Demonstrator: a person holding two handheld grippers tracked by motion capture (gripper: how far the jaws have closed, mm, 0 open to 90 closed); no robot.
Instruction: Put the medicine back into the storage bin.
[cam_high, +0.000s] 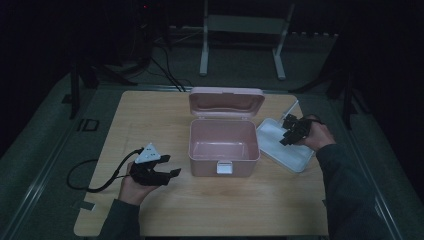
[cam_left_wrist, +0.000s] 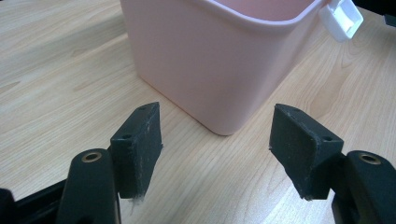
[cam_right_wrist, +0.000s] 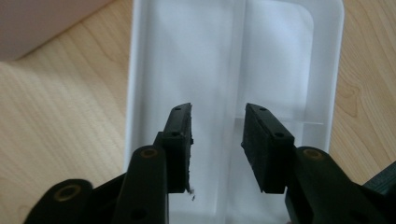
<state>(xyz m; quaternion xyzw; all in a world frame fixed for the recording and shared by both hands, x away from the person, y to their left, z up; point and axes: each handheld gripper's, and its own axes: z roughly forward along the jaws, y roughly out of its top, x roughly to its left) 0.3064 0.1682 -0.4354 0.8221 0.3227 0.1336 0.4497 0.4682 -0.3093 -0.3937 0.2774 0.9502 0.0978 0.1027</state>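
Pink plastic box (cam_high: 223, 146), lid up, sits mid-worktop (cam_high: 210, 210). Your left gripper (cam_left_wrist: 215, 140) faces its near corner, fingers (cam_left_wrist: 140, 144) spread wide, holding nothing. Your right gripper (cam_right_wrist: 217, 140) hangs over the white plastic tray (cam_right_wrist: 140, 70) beside the box, fingers narrowly parted, empty.

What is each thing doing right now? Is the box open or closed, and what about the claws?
Pink box: open, upright, nothing visible inside.
Box lid: swung up and back.
White latch: undone, hanging on the box's front.
White tray: lying flat on the table, empty, beside the box.
Left gripper: open, holding nothing, pointed at a box corner.
Right gripper: open, holding nothing, over the tray.
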